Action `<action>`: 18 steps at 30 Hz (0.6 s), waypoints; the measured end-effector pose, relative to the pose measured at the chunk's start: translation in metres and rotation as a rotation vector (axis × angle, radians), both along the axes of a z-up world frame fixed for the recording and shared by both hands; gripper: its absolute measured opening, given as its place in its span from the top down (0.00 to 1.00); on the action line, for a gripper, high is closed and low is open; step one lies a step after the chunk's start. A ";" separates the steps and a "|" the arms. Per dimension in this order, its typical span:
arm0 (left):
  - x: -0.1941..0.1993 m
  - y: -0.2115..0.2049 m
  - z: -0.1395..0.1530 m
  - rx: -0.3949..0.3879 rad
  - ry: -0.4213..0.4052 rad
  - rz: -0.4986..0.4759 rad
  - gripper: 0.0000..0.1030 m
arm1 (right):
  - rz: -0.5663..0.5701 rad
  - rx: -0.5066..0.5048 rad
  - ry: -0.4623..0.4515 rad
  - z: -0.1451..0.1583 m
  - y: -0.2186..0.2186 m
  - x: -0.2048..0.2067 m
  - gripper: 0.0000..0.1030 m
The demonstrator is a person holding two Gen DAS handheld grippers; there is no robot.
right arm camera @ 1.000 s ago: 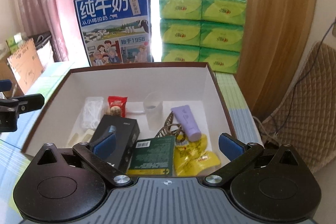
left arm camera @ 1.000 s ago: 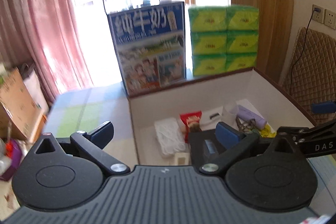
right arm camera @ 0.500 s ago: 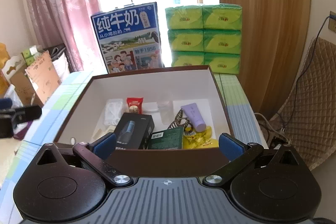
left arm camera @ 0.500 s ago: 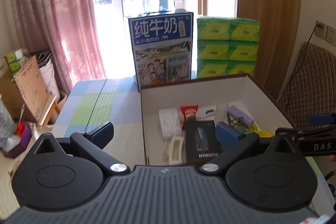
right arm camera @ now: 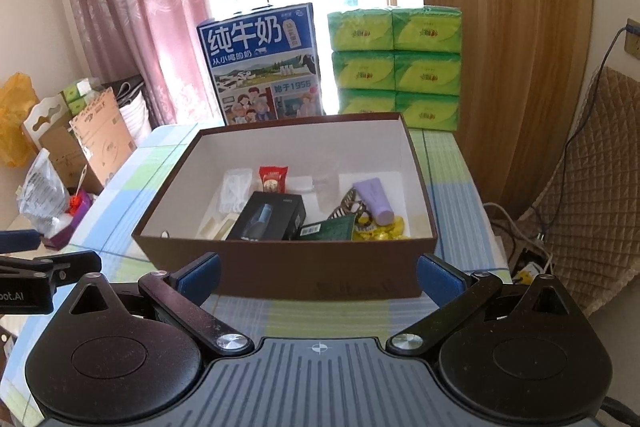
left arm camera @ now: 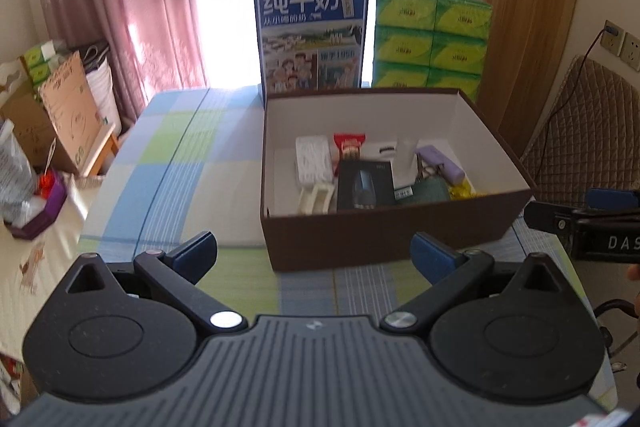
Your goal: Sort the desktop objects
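A brown box (left arm camera: 384, 235) (right arm camera: 304, 275) with a white inside stands on the checked tablecloth. In it lie a black box (right arm camera: 268, 217) (left arm camera: 362, 185), a green packet (right arm camera: 330, 227), a purple tube (right arm camera: 376, 199) (left arm camera: 440, 165), a red snack packet (right arm camera: 273, 179), white items (right arm camera: 234, 189) and a yellow wrapper (right arm camera: 380, 231). My left gripper (left arm camera: 314, 253) hangs open in front of the box's near left corner, holding nothing. My right gripper (right arm camera: 318, 277) is open before the near wall, empty. The right gripper (left arm camera: 584, 223) also shows at the right edge of the left wrist view.
Behind the box stand a blue milk carton (right arm camera: 264, 67) and stacked green tissue packs (right arm camera: 396, 67). Cardboard boxes and bags (left arm camera: 52, 115) sit off the table's left edge. A quilted chair (right arm camera: 592, 187) and cables are on the right. Bare tablecloth (left arm camera: 172, 167) lies left of the box.
Both grippers have pulled back and up, away from the box; its near wall and the cloth in front now show. Both stayed open and empty.
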State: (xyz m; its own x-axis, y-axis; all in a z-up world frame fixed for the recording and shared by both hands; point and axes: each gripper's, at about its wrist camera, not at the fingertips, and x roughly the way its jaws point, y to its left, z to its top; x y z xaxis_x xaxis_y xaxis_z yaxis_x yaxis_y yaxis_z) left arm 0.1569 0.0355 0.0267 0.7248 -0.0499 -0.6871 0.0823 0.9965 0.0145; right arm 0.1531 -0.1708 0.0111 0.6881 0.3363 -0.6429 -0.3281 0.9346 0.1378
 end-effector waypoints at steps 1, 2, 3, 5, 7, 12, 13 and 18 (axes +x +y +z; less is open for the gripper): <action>-0.003 0.000 0.001 -0.002 0.002 0.002 0.01 | 0.003 0.001 -0.002 0.001 -0.001 -0.003 0.02; -0.006 -0.001 0.002 -0.002 0.002 0.002 0.01 | 0.001 0.001 -0.003 0.002 -0.003 -0.006 0.02; -0.010 -0.002 0.003 0.001 0.001 0.005 0.01 | 0.001 -0.001 -0.005 0.003 -0.004 -0.009 0.02; -0.015 -0.003 0.005 0.006 0.000 0.012 0.01 | 0.008 -0.004 -0.008 0.005 -0.005 -0.014 0.02; -0.019 -0.005 0.007 0.006 -0.001 0.019 0.01 | 0.013 -0.012 -0.010 0.006 -0.007 -0.019 0.02; -0.034 -0.009 0.008 0.009 -0.003 0.033 0.01 | 0.031 -0.019 -0.004 0.007 -0.010 -0.031 0.02; -0.037 -0.009 0.008 0.009 -0.002 0.035 0.01 | 0.034 -0.020 -0.003 0.006 -0.011 -0.033 0.02; -0.051 -0.013 0.007 0.008 -0.001 0.049 0.01 | 0.046 -0.026 0.001 0.005 -0.014 -0.046 0.02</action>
